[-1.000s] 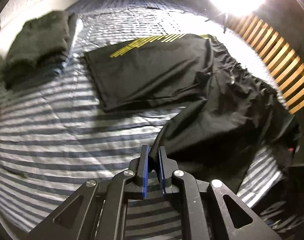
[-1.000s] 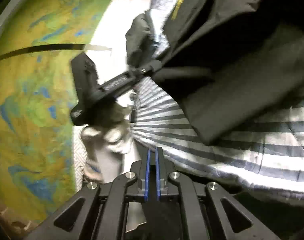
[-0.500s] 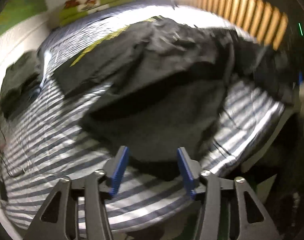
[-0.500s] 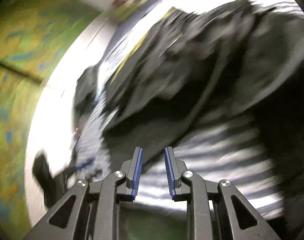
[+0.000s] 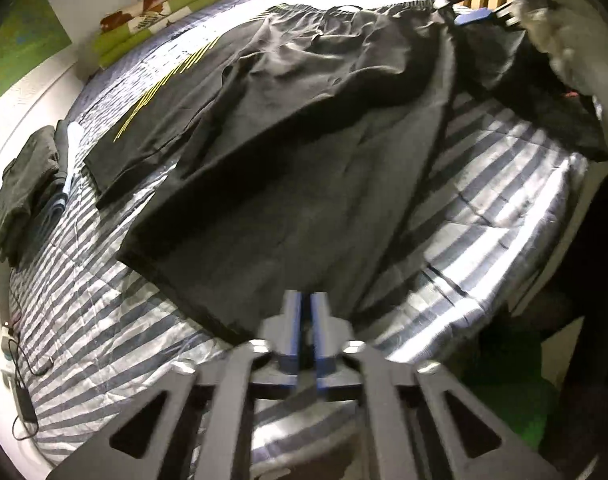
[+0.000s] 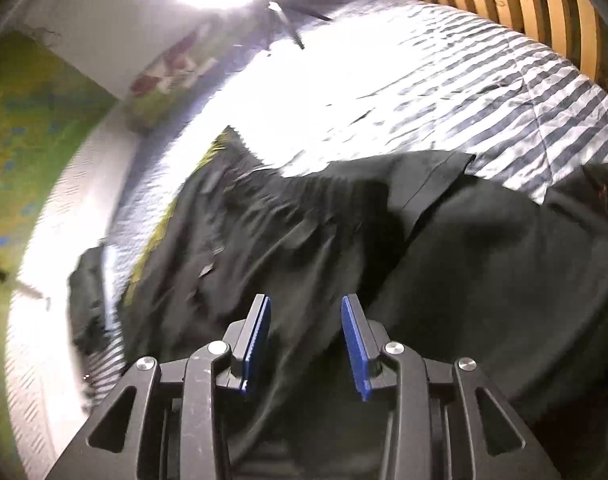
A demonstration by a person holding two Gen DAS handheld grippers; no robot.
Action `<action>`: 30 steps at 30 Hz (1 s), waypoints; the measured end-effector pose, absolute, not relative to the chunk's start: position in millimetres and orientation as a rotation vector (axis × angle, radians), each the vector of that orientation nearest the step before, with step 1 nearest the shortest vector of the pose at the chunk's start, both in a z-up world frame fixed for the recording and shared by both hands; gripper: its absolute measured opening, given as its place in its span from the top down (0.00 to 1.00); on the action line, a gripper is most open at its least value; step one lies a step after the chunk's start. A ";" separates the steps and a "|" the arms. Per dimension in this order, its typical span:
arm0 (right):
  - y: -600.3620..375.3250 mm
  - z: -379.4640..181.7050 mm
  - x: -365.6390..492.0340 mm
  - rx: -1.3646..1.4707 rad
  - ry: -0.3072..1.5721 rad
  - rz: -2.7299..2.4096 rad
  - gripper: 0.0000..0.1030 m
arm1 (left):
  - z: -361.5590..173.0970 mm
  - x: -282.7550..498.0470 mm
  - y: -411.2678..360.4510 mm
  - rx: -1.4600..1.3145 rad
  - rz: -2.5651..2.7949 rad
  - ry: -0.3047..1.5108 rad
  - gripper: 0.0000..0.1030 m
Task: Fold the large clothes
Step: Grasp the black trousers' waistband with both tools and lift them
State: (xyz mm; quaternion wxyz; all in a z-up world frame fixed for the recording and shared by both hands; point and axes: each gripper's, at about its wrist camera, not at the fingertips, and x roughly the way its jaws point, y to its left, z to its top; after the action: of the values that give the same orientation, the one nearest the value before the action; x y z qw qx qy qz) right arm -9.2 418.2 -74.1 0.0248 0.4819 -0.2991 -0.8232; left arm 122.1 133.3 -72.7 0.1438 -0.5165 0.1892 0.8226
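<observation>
At bed's near edge, L gripper (image 5: pixel 307 312) has gone from wide open half a sec ago to jaws closed; trousers' (image 5: pixel 304 184) leg hem sits right at the tips, so prob pinched, but blur hides the cloth betw the pads. R gripper (image 6: pixel 305 332) was shut a sec ago, now jaws opening w/ nothing betw them, hovering over the waist/seat area. Means: release done on R side, fresh grab on L, likely set for next fold of leg toward waistband. Trousers lie spread on striped bed (image 5: pixel 104 320), one leg folded over the other, a part trailing off the right side. Folded pile (image 5: pixel 28 168) at far left, apart. L points steeply down; R also angled down. R gripper's body seen top right in L view.
</observation>
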 end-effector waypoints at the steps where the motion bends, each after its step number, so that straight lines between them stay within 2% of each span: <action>1: 420.8 -77.5 -16.1 1.503 -0.936 -2.530 0.70 | -66.4 122.2 129.8 -1.483 2.368 0.515 1.00; 2: 422.2 -77.8 -20.1 1.501 -0.934 -2.526 0.78 | -60.5 121.9 126.3 -1.482 2.362 0.490 1.00; 3: 422.4 -76.2 -23.8 1.508 -0.920 -2.527 0.95 | -50.6 122.0 121.5 -1.474 2.360 0.462 1.00; 8: 419.5 -46.7 -27.5 1.379 -0.891 -2.545 0.97 | -11.4 115.8 97.1 -1.422 2.419 0.402 1.00; 11: 413.2 -38.5 -30.9 1.387 -0.831 -2.590 0.97 | -15.2 113.9 92.3 -1.465 2.372 0.365 0.97; 13: 414.0 -40.5 -30.8 1.433 -0.793 -2.604 0.90 | -25.5 116.6 103.4 -1.477 2.339 0.409 0.81; 14: 416.7 -41.5 -29.4 1.455 -0.792 -2.604 0.87 | -31.7 119.6 111.8 -1.472 2.315 0.448 0.77; 16: 423.0 -47.4 -25.6 1.489 -0.823 -2.602 0.76 | -47.2 125.7 131.2 -1.462 2.278 0.541 0.57; 18: 428.8 -51.5 -21.1 1.495 -0.843 -2.607 0.71 | -64.7 130.0 145.1 -1.460 2.269 0.649 0.44; 21: 434.9 -58.8 -18.6 1.505 -0.882 -2.619 0.61 | -82.5 136.6 150.4 -1.463 2.238 0.739 0.44; 23: 437.9 -65.5 -21.4 1.513 -0.923 -2.582 0.61 | -84.6 138.6 146.6 -1.456 2.250 0.763 0.59; 24: 437.1 -68.8 -24.7 1.514 -0.936 -2.554 0.61 | -85.2 135.9 143.0 -1.476 2.264 0.770 0.78; 25: 434.8 -72.3 -28.4 1.514 -0.946 -2.528 0.61 | -85.1 133.3 139.9 -1.490 2.281 0.770 0.92; 26: 432.9 -73.9 -31.0 1.517 -0.949 -2.523 0.61 | -82.6 129.7 134.8 -1.496 2.303 0.762 0.95; 27: 430.7 -74.3 -32.8 1.510 -0.951 -2.524 0.64 | -78.2 128.3 131.4 -1.485 2.317 0.754 0.96; 28: 426.8 -72.0 -33.7 1.479 -0.947 -2.534 0.78 | -72.8 127.7 128.2 -1.458 2.336 0.753 0.96; 30: 420.0 -66.4 -33.5 1.454 -0.922 -2.537 0.95 | -54.1 129.0 122.3 -1.376 2.386 0.764 0.96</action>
State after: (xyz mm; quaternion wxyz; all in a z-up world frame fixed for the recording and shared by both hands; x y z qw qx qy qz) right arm -33.5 420.0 -66.4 0.0376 0.4739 -0.3006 -0.8269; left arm 129.0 122.3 -54.1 0.1412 -0.4765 0.2646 0.8264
